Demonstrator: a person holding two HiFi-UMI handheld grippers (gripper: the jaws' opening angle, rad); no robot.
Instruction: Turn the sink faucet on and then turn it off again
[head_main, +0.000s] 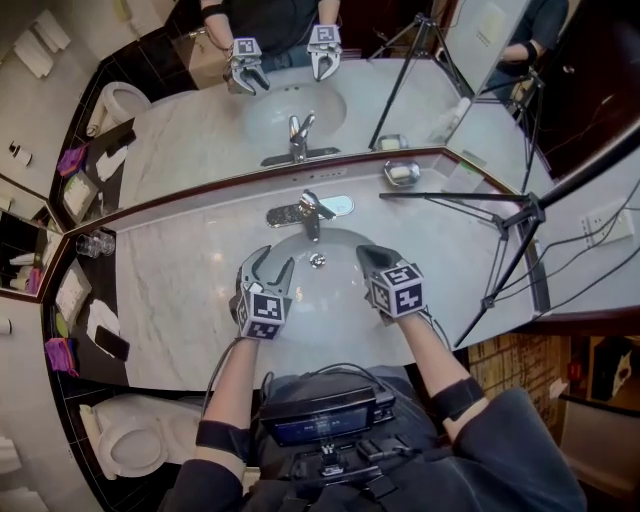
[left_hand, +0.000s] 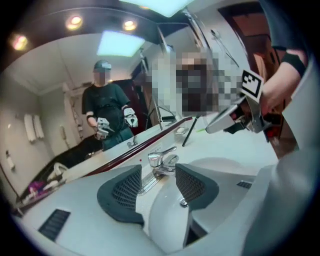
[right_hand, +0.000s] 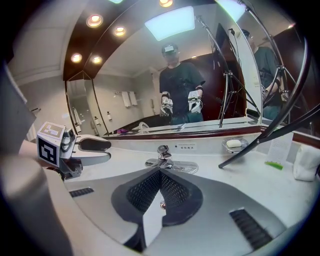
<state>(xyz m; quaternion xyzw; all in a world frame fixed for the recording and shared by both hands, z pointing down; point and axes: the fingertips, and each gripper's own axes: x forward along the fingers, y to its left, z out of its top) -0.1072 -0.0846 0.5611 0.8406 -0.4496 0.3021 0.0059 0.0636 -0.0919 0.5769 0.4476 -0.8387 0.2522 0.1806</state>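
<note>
Faucet (head_main: 309, 212) sits at the back rim of the sink (head_main: 338, 262) on the bench (head_main: 180, 290), ahead of both claws and between them. Left claw (head_main: 273, 260): spread, empty, faucet framed in its gap, looks nearer. Right claw (head_main: 371, 257): pressed together, empty.

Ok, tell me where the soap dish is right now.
In the head view the soap dish sits on the counter against the mirror, to the right of the faucet, near the tip of a tripod leg.
</note>
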